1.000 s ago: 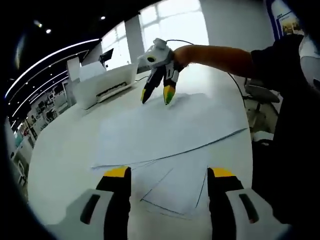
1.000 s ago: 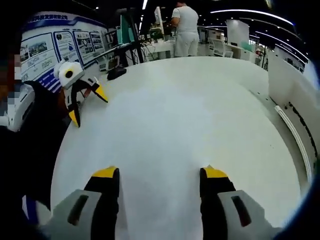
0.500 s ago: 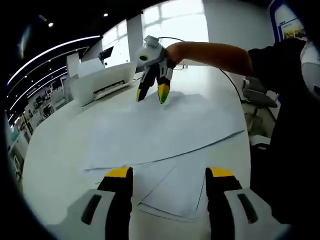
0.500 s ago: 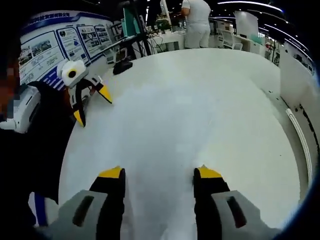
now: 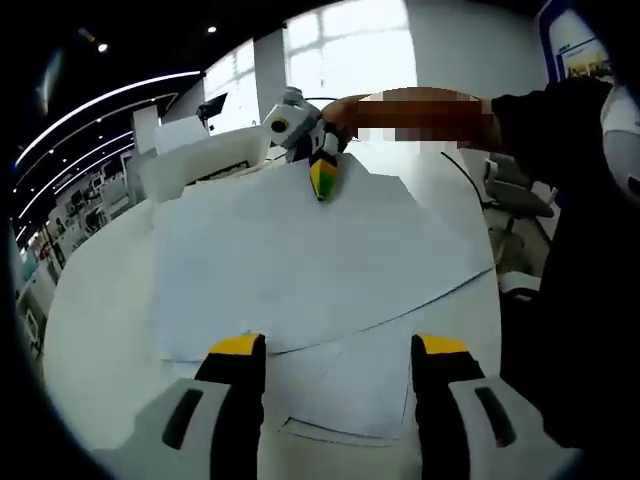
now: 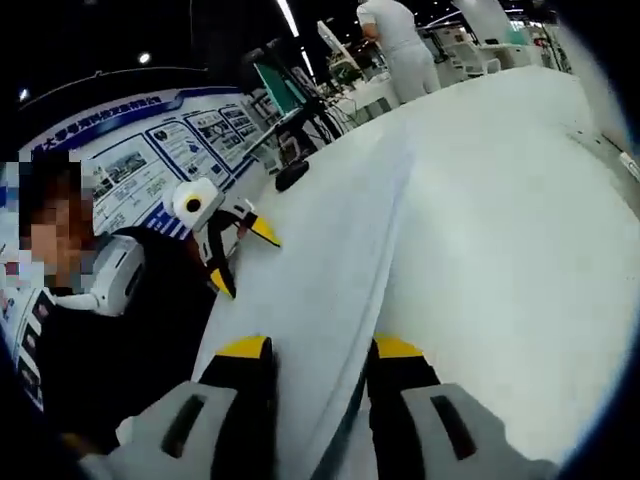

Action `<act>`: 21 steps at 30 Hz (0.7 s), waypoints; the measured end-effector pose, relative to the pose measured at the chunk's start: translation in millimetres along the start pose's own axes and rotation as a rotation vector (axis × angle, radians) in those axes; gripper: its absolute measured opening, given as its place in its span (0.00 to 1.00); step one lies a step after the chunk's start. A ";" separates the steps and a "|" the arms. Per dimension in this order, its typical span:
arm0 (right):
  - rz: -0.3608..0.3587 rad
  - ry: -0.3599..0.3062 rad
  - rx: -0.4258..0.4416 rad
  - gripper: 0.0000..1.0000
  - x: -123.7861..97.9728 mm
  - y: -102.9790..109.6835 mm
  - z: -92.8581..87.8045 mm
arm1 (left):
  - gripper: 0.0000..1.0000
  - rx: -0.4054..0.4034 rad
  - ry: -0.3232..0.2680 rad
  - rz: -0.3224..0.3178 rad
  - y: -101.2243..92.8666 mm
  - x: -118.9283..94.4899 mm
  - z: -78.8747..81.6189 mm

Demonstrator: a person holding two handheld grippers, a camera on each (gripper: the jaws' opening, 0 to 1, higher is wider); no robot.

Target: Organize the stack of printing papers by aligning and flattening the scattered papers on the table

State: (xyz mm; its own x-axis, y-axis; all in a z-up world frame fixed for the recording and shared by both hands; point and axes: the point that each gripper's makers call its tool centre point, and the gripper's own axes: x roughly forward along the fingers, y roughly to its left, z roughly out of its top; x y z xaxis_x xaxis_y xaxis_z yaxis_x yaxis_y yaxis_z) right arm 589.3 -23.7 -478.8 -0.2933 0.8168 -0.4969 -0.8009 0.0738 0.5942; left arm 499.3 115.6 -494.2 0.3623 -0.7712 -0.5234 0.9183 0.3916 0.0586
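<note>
Several white printing papers lie loosely fanned on the white table (image 5: 95, 300). The top sheet (image 5: 300, 250) is raised at its far edge, where my right gripper (image 5: 322, 182) is shut on it. In the right gripper view that sheet (image 6: 340, 240) runs up from between my right gripper's (image 6: 320, 348) narrowed jaws. My left gripper (image 5: 338, 345) stands open over the near edge of the papers, above the skewed lower sheets (image 5: 350, 395), holding nothing. In the right gripper view the left gripper (image 6: 240, 258) shows at the left, jaws apart.
A white printer (image 5: 195, 160) sits at the table's far left edge. A chair (image 5: 520, 190) stands off the right side, beside the person's dark sleeve (image 5: 570, 200). A small black object (image 6: 292, 175) lies on the table (image 6: 520, 230). Someone stands far behind (image 6: 395, 40).
My right gripper has dropped onto the top sheet's far edge, shut on it and lifted it, so the sheet now tilts up. The left gripper has stayed open and nearly still.
</note>
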 end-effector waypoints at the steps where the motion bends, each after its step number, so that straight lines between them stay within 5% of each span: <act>1: 0.004 -0.006 0.004 0.30 -0.9 0.0 -0.6 | 0.63 0.000 0.000 0.000 -0.1 -0.1 0.1; 9: -0.056 0.017 0.009 0.07 -6.4 -5.9 -11.0 | 0.63 0.012 -0.002 0.007 -0.7 0.4 1.9; 16: -0.177 0.012 -0.079 0.01 -10.7 -0.5 -7.6 | 0.68 0.054 -0.024 0.045 3.4 -3.2 4.3; 21: -0.262 -0.012 -0.143 0.00 -19.4 7.0 -3.9 | 0.73 0.012 -0.122 0.079 14.4 -17.7 12.1</act>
State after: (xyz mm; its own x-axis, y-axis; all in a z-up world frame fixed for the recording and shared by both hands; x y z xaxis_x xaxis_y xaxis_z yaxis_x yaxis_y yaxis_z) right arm 587.3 -41.3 -467.5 -0.0610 0.7872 -0.6136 -0.9143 0.2026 0.3508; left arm 508.1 128.9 -473.7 0.4492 -0.7941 -0.4094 0.8879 0.4476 0.1061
